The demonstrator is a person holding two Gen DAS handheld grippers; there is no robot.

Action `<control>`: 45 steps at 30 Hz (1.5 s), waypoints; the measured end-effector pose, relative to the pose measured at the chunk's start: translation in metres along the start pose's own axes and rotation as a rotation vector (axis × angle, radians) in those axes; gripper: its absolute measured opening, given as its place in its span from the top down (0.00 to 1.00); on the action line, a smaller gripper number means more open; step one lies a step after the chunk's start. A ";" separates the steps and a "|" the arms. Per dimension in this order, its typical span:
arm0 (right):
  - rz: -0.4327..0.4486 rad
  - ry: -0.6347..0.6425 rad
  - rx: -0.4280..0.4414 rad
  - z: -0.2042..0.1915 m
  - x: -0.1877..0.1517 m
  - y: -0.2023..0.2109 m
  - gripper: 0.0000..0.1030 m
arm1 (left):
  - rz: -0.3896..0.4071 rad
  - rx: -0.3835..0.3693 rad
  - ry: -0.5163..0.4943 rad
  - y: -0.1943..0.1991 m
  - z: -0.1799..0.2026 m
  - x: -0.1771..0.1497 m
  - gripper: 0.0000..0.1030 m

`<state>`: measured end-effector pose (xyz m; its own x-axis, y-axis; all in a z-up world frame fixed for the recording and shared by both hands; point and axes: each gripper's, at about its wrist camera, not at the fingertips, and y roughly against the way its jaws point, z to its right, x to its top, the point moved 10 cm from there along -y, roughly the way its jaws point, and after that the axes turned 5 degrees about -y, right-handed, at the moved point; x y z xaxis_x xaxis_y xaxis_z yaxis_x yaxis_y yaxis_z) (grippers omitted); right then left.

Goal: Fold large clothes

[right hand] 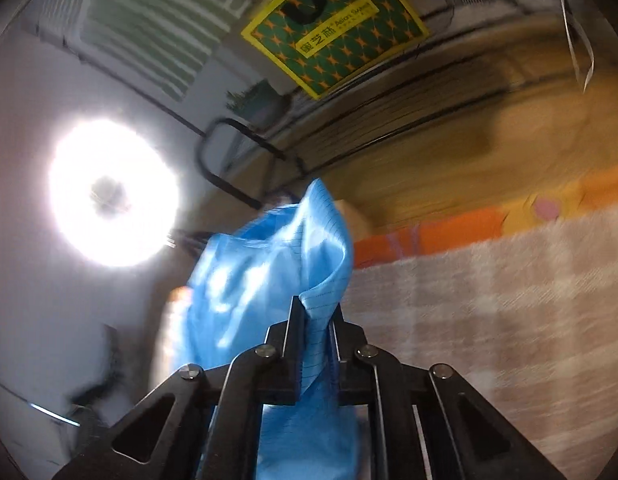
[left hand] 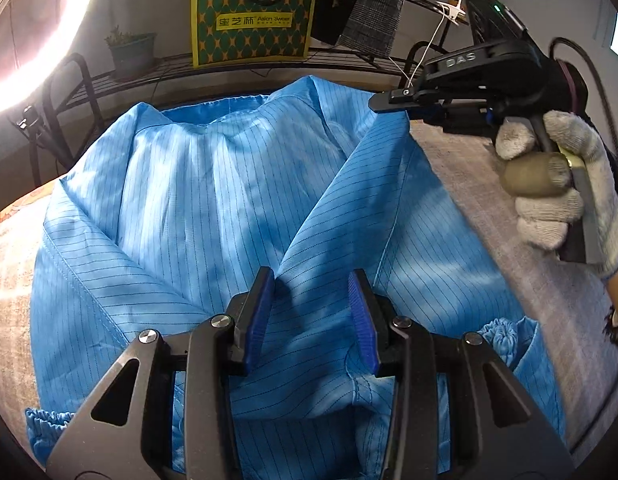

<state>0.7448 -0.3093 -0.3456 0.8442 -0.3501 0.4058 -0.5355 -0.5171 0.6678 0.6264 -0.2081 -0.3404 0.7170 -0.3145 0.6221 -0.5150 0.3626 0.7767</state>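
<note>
Garment: blue pinstriped coat (left hand: 213, 208) lies spread on the table, covering most of the left wrist view; front panels overlap in a V, collar at the far edge.
Near cuffs: one gathered elastic cuff (left hand: 503, 340) near right, another (left hand: 49, 420) near left, both lying on the coat's lower edge.
Left claw: left claw (left hand: 315, 320) poised just over the coat's middle, jaws set wide, blue pads bare, nothing between them.
Right claw, own view: right claw (right hand: 317, 336) has jaws drawn narrow, pinching a fold of the blue fabric (right hand: 269, 272); cloth rises beyond the fingertips and hangs loose to the left. View is tilted and blurred.
Right claw, left wrist view: seen side-on at the coat's far right edge (left hand: 383, 101), fingers pointing left; the pinch itself cannot be made out here.
Right hand: white knit glove (left hand: 565, 184) wrapped round the handle, held above the table and to the right of the coat.
Table: table covered in a grey-beige woven cloth (left hand: 509, 240); orange patterned cloth (right hand: 449, 232) shows at its far edge only in the right wrist view.
Far rack: black wire shelf (left hand: 121, 76) behind the table, bearing a green and yellow box (left hand: 253, 20) and a potted plant (left hand: 131, 52).
Light: ring lamp (right hand: 113, 196) at left, glaring in both views.
</note>
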 end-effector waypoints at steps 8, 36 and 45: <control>0.022 0.429 -0.456 -0.036 0.010 -0.026 0.97 | 0.003 -0.015 -0.003 0.000 0.003 -0.001 0.63; 0.025 0.270 -0.126 -0.020 -0.052 -0.005 0.68 | 0.159 0.062 0.045 0.117 -0.072 0.022 0.62; 0.082 0.152 -0.058 0.002 -0.028 0.015 0.45 | 0.066 -0.010 0.385 0.060 -0.207 0.034 0.59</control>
<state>0.7127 -0.3088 -0.3480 0.7940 -0.2648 0.5472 -0.6041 -0.4439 0.6618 0.7172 -0.0153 -0.2924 0.8074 0.0612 0.5868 -0.5625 0.3799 0.7344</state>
